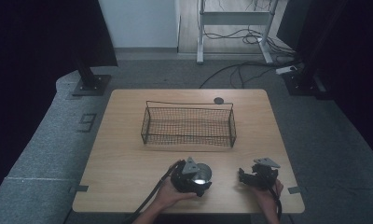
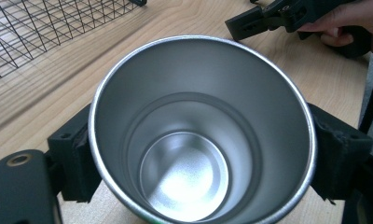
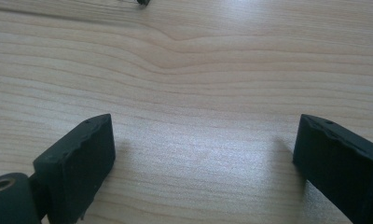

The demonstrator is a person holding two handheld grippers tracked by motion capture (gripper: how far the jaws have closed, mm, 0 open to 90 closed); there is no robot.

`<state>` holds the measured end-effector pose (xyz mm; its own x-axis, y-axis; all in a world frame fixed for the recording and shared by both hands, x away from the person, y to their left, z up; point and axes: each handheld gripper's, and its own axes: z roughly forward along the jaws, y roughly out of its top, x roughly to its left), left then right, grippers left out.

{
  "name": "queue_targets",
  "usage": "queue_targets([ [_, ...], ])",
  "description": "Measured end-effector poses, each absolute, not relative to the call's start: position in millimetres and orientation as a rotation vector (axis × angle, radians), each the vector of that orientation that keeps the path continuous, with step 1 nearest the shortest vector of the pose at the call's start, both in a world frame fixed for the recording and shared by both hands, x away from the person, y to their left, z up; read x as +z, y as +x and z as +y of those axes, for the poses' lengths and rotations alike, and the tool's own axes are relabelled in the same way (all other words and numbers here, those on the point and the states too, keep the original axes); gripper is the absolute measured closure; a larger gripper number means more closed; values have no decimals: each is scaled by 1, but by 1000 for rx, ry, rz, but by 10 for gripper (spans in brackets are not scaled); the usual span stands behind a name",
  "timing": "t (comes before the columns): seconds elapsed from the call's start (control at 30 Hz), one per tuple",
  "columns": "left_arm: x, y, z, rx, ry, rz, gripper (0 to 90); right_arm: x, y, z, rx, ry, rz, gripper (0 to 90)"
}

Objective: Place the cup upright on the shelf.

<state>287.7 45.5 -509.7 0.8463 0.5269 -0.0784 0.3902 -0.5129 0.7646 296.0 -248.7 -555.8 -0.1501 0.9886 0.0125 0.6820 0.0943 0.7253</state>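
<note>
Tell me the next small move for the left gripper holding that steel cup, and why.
Probably lift and carry the steel cup forward toward the wire basket. The left gripper has its jaws closed on the cup's sides, the basket sits just beyond with nothing visible inside, and the right gripper is open and idle.

High view overhead, facing forward-down on the table (image 1: pixel 128 154); both gripper views close, low over that same tabletop.
</note>
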Motion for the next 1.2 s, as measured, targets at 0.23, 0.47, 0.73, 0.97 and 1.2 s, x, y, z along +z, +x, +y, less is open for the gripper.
queue_targets([
  [0.23,-506,288,49,204,2164,663,151,-556,296,-249,824,1633,1890,55],
  [0.47,-492,286,58,201,2137,651,151,-556,296,-249,824,1633,1890,56],
  [0.73,-471,288,71,203,2103,645,151,-556,296,-249,824,1633,1890,56],
  [0.97,-465,290,75,214,2108,640,151,-556,296,-249,824,1633,1890,56],
  [1.2,-462,292,78,209,2101,640,152,-556,296,-249,823,1635,1888,56],
])
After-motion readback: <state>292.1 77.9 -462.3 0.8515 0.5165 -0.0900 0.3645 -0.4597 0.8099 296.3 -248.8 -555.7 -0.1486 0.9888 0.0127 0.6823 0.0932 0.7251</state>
